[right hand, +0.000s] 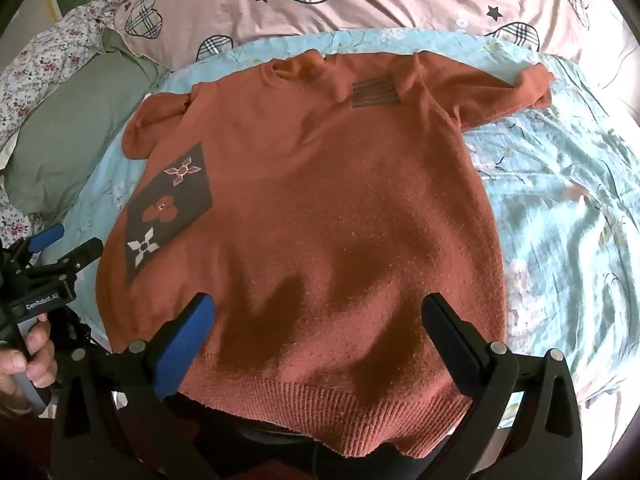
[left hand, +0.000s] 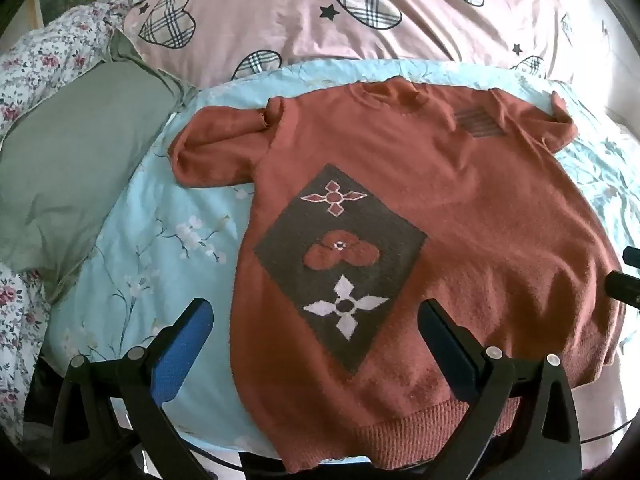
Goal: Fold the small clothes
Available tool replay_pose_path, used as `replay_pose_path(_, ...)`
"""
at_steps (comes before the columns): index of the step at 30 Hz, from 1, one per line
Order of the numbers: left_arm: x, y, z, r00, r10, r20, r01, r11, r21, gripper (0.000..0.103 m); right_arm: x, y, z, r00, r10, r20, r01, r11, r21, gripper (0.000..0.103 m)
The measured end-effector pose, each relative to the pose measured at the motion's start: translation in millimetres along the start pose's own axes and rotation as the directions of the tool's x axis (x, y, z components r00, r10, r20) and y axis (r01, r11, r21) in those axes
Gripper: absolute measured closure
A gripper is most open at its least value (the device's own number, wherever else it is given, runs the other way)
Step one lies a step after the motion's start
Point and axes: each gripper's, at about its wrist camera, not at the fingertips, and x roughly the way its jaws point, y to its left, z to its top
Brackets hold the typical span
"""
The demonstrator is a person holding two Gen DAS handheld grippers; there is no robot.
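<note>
A rust-red knit sweater [right hand: 320, 208] lies flat on the bed; the left gripper [left hand: 316, 320] and right gripper [right hand: 318, 316] hover above its hem, jaws wide.

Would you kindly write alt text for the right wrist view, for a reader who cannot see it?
A rust-red knitted sweater lies spread flat, front up, on a light blue floral sheet, its ribbed hem nearest the camera. The open right gripper hovers over the hem; the left gripper is visible at the left edge.

The sweater [left hand: 460, 200] is fuzzy matt knit, ribbed at its hem; the bedsheet [left hand: 160, 240] is smooth printed cloth; the fingers [right hand: 180, 344] are matt plastic.
</note>
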Motion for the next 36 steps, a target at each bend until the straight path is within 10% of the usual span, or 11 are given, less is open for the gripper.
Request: replay_pose_path(36, 9.4, -6.0, 1.7, 0.998, 0.044, 0.051, -0.046, 0.999, 0.024, 0.001, 3.0, -10.1, 4.8, 1.0, 0.017, 0.023, -0.018, 0.999, 0.05, 0.0)
